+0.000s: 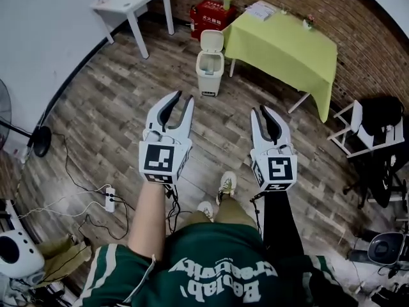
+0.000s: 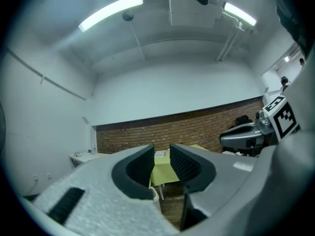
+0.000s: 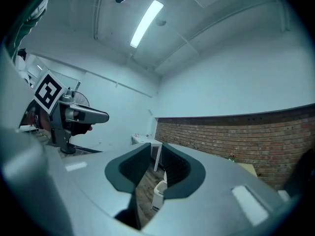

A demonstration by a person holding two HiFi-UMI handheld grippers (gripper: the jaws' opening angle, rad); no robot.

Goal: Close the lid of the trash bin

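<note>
Approaching the bin is the step we judge to be in hand; nothing is touched yet.

**Method, left to right**
- Left gripper (image 1: pixel 181 101): jaws spread, nothing between them. We would hold it off to the side as a spare, clear of the lid's swing.
- Bin (image 1: pixel 209 72): white, on the floor (image 1: pixel 115 107), well ahead of both grippers and just beside the left corner of the green table (image 1: pixel 287 43). The lid (image 1: pixel 212 41) stands upright at the bin's far edge, so the closing is not yet done. We would walk in close first, since reaching from here looks impossible.
- Right gripper (image 1: pixel 261 112): jaws parted more narrowly, empty. Its own view shows the bin through the gap, so we judge it the better aimed. We would bring its tips just over the lid's top edge, then draw that edge toward us and down. No grip is needed. A slow push should stop the light bin from tipping or sliding.

**Pose, left to right**
- Left arm: bare forearm stretched forward, gripper level, marker cube up, jaws pointing at the bin.
- Right arm: dark sleeve, stretched forward alongside, gripper level, well apart from the left.
- We see the bin lying ahead between the two lines of aim.
</note>
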